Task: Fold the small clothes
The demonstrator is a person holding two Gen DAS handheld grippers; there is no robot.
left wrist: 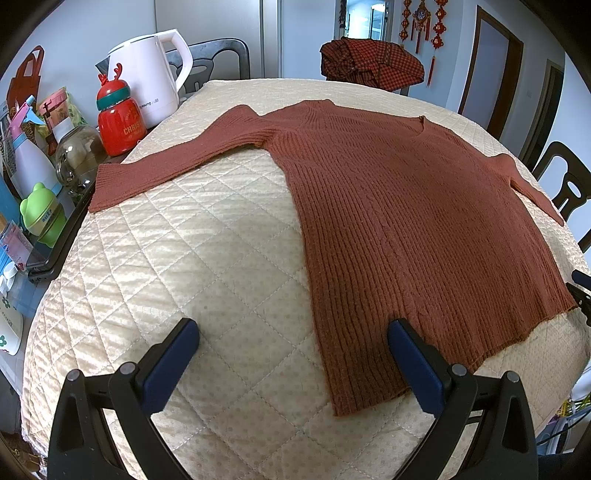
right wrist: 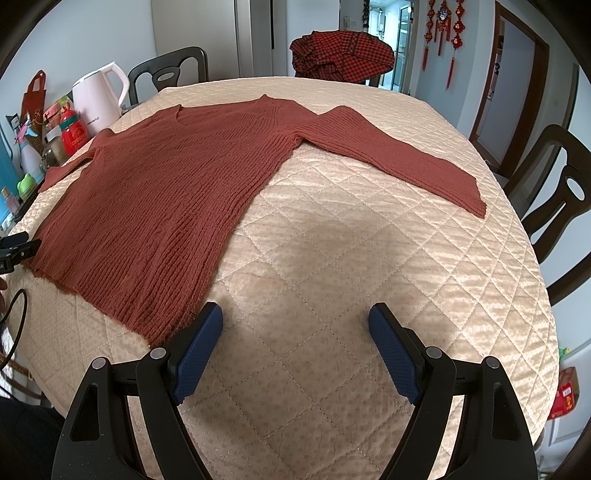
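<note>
Cream quilted cloth (left wrist: pixel 229 236) covers the round surface, and on it a rust-brown ribbed sweater (left wrist: pixel 406 206) lies flat, face up, with its V-neck toward the far edge and its hem toward the near edge. Both sleeves are spread outward: the left sleeve (left wrist: pixel 166 162) reaches toward the cluttered side of the surface, and the right sleeve (right wrist: pixel 399 155) stretches out toward a dark chair (right wrist: pixel 565 192). The left tongs (left wrist: pixel 291 328) stand wide apart and hold nothing; their right pad (left wrist: pixel 410 354) sits just over the sweater's near left hem corner, while the other pad is over bare quilt. The right tongs (right wrist: pixel 295 314) are likewise spread wide and empty, with the left pad (right wrist: pixel 203 332) just beside the sweater's near right hem corner; whether it touches the knit cannot be told. Beyond the left sleeve cuff stand a white electric kettle (left wrist: pixel 151 74), a red bottle with antlers on its lid (left wrist: pixel 118 118), a glass jar (left wrist: pixel 79 155) and a green frog-shaped container (left wrist: pixel 40 214). At the far side a red checked garment (left wrist: pixel 373 62) is draped over a chair back, and red hanging ornaments (left wrist: pixel 424 22) decorate the wall beside a doorway.
</note>
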